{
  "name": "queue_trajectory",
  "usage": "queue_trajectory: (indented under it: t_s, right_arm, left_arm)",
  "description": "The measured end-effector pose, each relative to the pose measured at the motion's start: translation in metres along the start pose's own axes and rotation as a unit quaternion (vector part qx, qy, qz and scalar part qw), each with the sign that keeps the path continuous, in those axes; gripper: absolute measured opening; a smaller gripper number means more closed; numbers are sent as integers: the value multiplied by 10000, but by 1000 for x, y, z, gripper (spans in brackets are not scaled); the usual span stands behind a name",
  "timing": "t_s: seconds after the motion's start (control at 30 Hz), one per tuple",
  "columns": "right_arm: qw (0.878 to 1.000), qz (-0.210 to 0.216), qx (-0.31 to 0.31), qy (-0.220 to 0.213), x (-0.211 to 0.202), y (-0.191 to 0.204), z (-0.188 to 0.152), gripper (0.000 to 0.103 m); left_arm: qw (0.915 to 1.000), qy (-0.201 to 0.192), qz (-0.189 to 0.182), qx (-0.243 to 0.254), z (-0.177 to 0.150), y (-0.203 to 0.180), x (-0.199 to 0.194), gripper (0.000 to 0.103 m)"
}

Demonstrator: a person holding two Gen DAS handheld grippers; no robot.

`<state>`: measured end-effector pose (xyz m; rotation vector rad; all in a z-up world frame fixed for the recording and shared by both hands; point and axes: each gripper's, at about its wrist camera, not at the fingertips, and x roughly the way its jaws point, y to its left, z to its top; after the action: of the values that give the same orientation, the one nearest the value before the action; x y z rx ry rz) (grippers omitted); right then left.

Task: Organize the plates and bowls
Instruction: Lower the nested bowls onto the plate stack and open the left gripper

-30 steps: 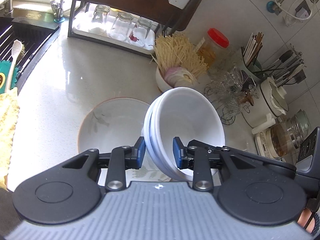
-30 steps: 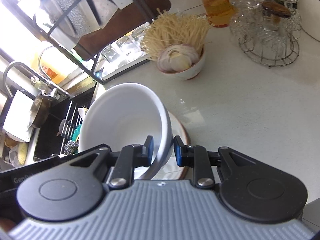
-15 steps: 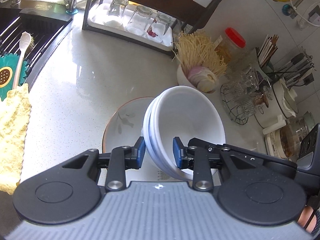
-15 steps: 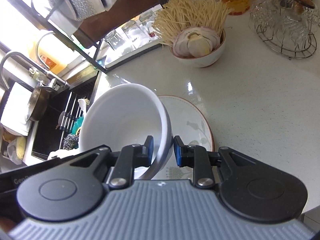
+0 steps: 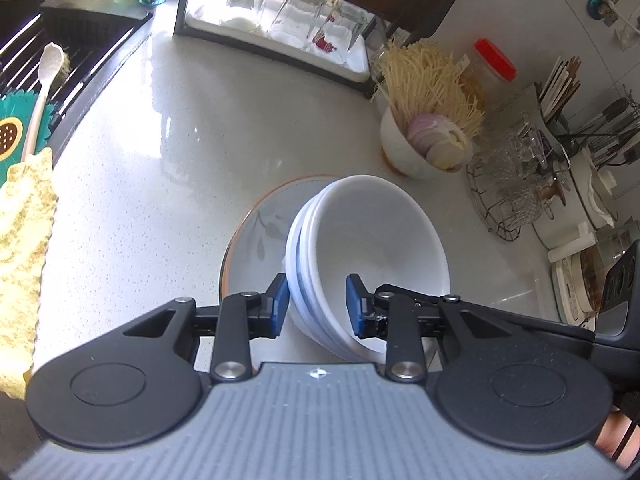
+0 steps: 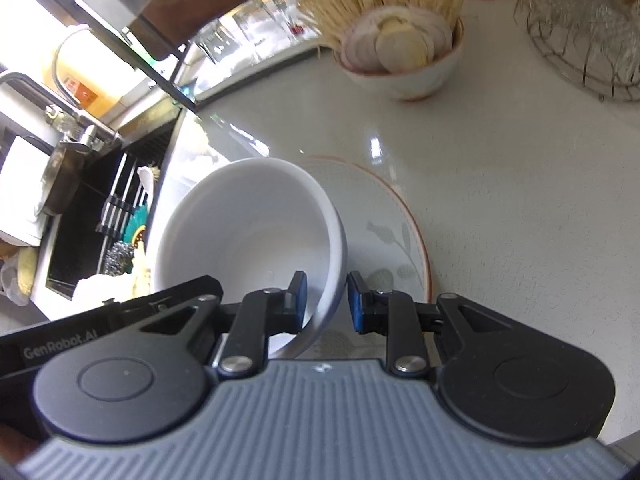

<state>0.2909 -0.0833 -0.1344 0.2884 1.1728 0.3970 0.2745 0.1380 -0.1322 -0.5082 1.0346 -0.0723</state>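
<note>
A stack of nested white bowls (image 5: 372,248) hangs tilted over a plate (image 5: 256,236) with an orange rim and a leaf print, which lies on the white counter. My left gripper (image 5: 316,306) is shut on the stack's left rim, one blue pad outside and one inside. In the right wrist view the same bowls (image 6: 248,232) show from the other side. My right gripper (image 6: 326,304) is shut on their right rim, above the plate (image 6: 384,216). The bowls hide much of the plate.
A bowl of dry noodles and onion slices (image 5: 424,144) stands just behind the plate. A wire basket of glasses (image 5: 516,188) sits to the right, with a red-lidded jar (image 5: 494,64) behind. A rack of upturned glasses (image 5: 280,16) is at the back; the sink (image 5: 60,52) and a yellow cloth (image 5: 24,248) lie left.
Both grippers have carried the bowls together across the counter and lower, and the bowls now cover more of the plate. Both grips are unchanged.
</note>
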Motion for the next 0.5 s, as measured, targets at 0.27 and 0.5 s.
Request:
queue_trajectory:
  t_s: [0.27, 0.5]
  right_arm:
    - [9999, -16, 99, -94, -3, -5, -6, 27]
    - [9994, 47, 99, -330, -13, -7, -9, 46]
  left_arm:
    - [9997, 89, -38, 209, -4, -1, 5, 36]
    - [9994, -153, 15, 316, -11, -2, -8, 48]
